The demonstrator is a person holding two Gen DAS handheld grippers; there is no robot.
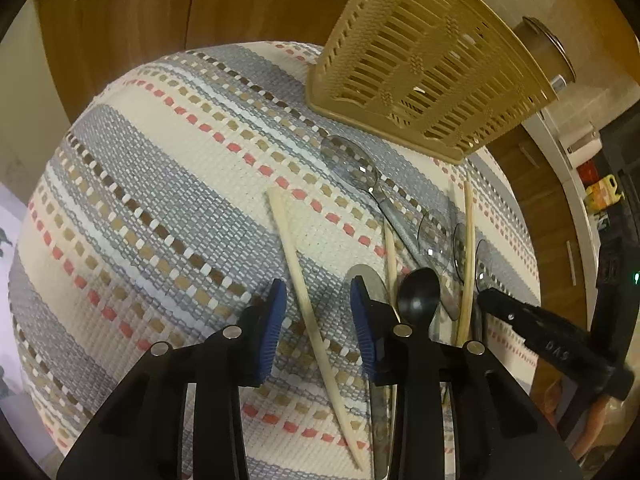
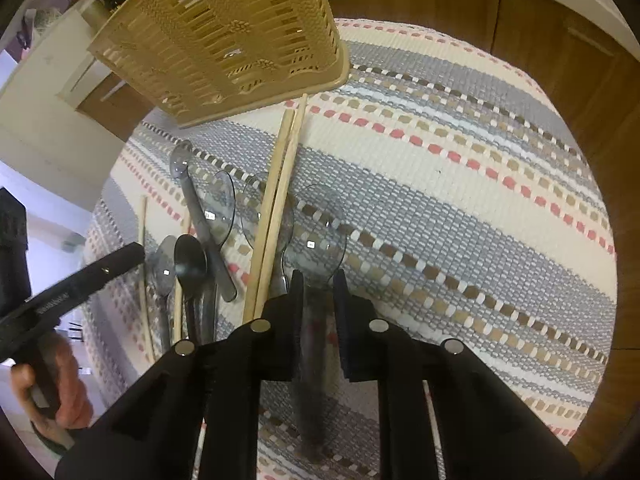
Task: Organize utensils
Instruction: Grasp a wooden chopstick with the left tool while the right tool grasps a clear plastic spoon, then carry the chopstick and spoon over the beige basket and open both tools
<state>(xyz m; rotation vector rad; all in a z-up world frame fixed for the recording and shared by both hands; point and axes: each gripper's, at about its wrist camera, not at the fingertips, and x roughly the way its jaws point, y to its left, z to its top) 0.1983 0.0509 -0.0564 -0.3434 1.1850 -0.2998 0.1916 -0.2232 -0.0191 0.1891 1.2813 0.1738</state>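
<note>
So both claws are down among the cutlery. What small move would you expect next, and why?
Probably a short lift. The right gripper has its jaws close around the handle of a clear plastic spoon, and the left gripper straddles a single chopstick. The beige basket sits just beyond them, on the striped mat.

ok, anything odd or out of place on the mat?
Yes: one chopstick lies alone and slanted, apart from the utensil pile below the basket. In the pile, spoons and chopsticks overlap loosely, none lined up.
</note>
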